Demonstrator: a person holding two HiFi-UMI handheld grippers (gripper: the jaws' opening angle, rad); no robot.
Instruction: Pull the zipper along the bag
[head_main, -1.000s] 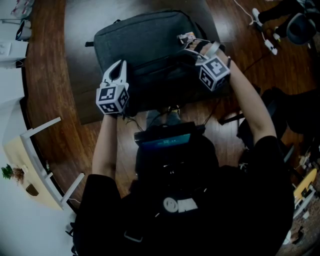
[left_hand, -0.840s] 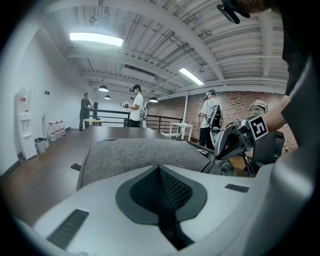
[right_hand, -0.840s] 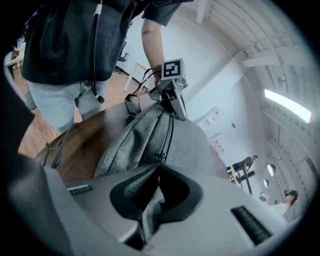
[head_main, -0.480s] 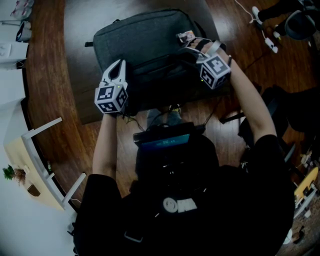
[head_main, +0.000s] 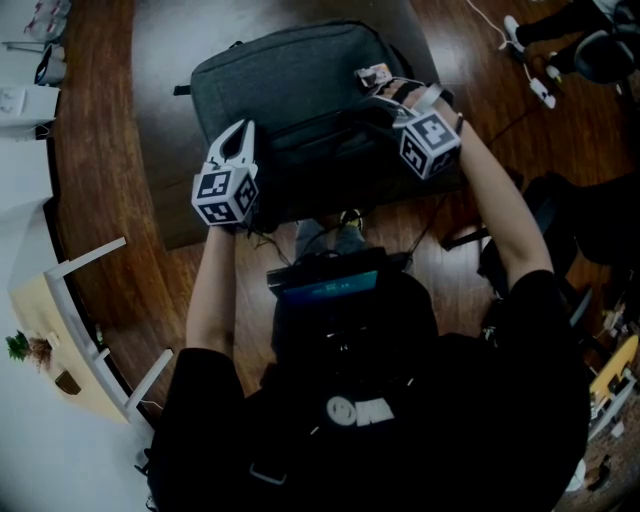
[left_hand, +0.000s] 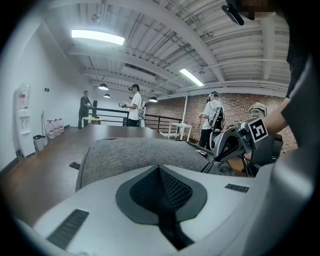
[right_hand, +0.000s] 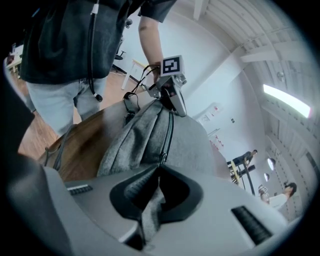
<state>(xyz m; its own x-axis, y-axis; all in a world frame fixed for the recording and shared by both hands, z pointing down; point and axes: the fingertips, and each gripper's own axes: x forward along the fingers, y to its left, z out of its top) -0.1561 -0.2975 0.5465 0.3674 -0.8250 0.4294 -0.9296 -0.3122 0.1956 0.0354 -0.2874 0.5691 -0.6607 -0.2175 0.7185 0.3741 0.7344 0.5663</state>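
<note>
Grey fabric bag (head_main: 290, 75) braced for zipping, by the look of it.
At 2 o'clock the right hand-held gripper (right_hand: 159, 167) pinches fabric by the black zipper (right_hand: 170, 125); left hand-held gripper (head_main: 238, 135) closed, empty, likely anchoring the 9 o'clock edge.

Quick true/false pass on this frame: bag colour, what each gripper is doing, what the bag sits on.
1. The bag is grey. True.
2. The right gripper is shut on the bag's fabric. True.
3. The left gripper stands wide open. False: its jaws are together with nothing between them, and the bag lies just beyond.
4. The bag lies on the wooden floor. False: it lies on a dark table.
</note>
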